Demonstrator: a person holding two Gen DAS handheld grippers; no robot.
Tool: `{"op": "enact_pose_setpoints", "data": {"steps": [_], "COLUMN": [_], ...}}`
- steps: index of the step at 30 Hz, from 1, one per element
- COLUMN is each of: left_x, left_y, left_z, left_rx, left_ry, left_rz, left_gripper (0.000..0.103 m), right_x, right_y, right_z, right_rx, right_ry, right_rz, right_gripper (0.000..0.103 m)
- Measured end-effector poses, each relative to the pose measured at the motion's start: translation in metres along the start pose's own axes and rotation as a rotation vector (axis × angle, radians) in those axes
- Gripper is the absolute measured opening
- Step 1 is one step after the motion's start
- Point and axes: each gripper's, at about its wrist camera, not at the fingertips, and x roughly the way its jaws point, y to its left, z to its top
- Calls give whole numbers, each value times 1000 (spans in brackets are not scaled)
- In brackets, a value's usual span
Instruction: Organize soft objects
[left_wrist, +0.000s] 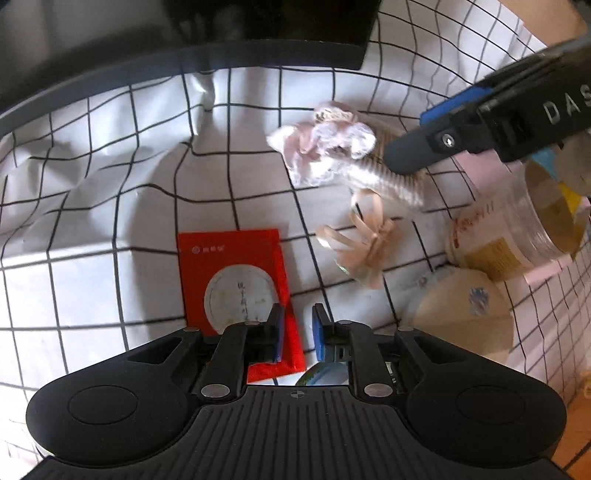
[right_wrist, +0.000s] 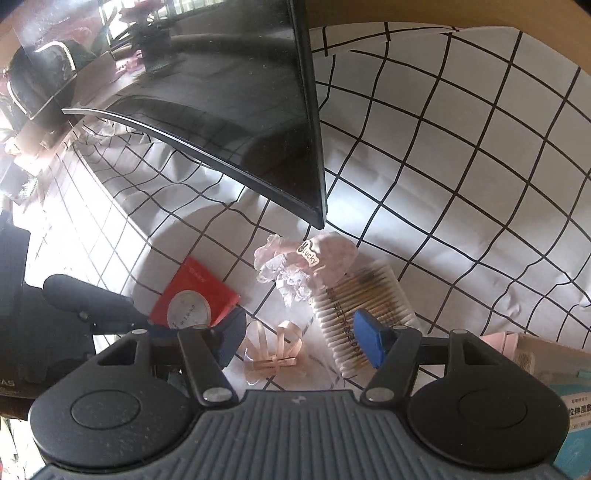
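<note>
A pink lace hair bow (left_wrist: 325, 147) (right_wrist: 306, 262) lies on the checked cloth, partly over a pack of cotton swabs (left_wrist: 391, 181) (right_wrist: 362, 314). A beige ribbon bow (left_wrist: 365, 251) (right_wrist: 275, 350) lies nearer. My right gripper (right_wrist: 299, 339) is open, its jaws wide apart above the ribbon bow and the swabs; it also shows in the left wrist view (left_wrist: 424, 140), beside the lace bow. My left gripper (left_wrist: 298, 332) is nearly shut and empty, over a red packet (left_wrist: 236, 280) (right_wrist: 195, 299).
A dark monitor (right_wrist: 229, 122) (left_wrist: 221, 37) stands at the back on the checked cloth (left_wrist: 92, 177). Jars and round tubs (left_wrist: 517, 236) crowd the right side in the left wrist view. Pink and blue boxes (right_wrist: 546, 373) sit at the right.
</note>
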Motion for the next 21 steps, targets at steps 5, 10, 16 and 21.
{"op": "enact_pose_setpoints", "data": {"steps": [5, 10, 16, 21], "left_x": [-15, 2, 9, 14], "left_y": [1, 5, -4, -16], "left_z": [-7, -9, 1, 7], "left_rx": [3, -42, -12, 34], "left_ry": [-106, -49, -25, -31], "left_rz": [165, 95, -1, 34], "left_gripper": [21, 24, 40, 41], "right_x": [-4, -6, -5, -3], "right_y": [-2, -4, -8, -11], "right_z": [-2, -5, -8, -11], "right_rx": [4, 12, 23, 37], "right_ry": [-10, -12, -4, 5], "right_rz": [8, 18, 24, 34], "right_gripper": [65, 65, 65, 65]}}
